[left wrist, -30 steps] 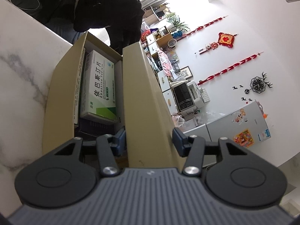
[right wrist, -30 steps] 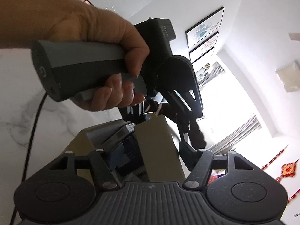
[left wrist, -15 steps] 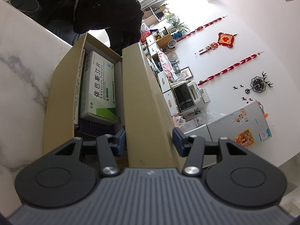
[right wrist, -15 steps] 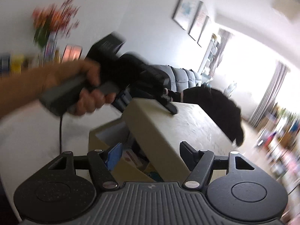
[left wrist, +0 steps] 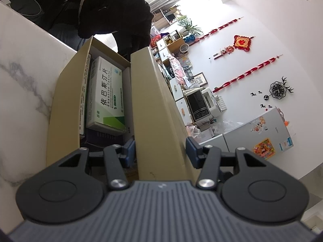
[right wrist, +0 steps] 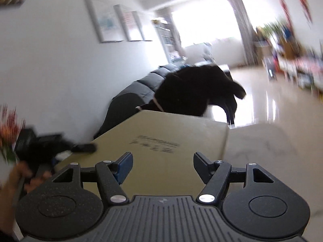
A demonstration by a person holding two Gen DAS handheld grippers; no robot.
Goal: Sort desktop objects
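A tan cardboard box (left wrist: pixel 60 104) lies on the white marble table (left wrist: pixel 22 84). Its lid flap (left wrist: pixel 153 109) stands raised between the fingers of my left gripper (left wrist: pixel 159 151), which are spread wide on either side of the flap's edge. Inside the box lies a white and green medicine carton (left wrist: pixel 105 94) over dark items. In the right wrist view the flap (right wrist: pixel 161 141) lies nearly flat under my right gripper (right wrist: pixel 161 167), which is open above it. The left gripper (right wrist: pixel 36 145) and the hand holding it show blurred at the left.
A black coat (left wrist: pixel 113 10) hangs over a dark sofa (right wrist: pixel 129 96) past the table's far edge. Bare marble (right wrist: pixel 262 147) shows to the right of the box. Cabinets, a fridge and wall decorations stand far behind.
The right gripper has swung round over the box, and the lid flap has dropped from steeply raised to nearly flat beneath it. The left gripper has stayed still at the flap.
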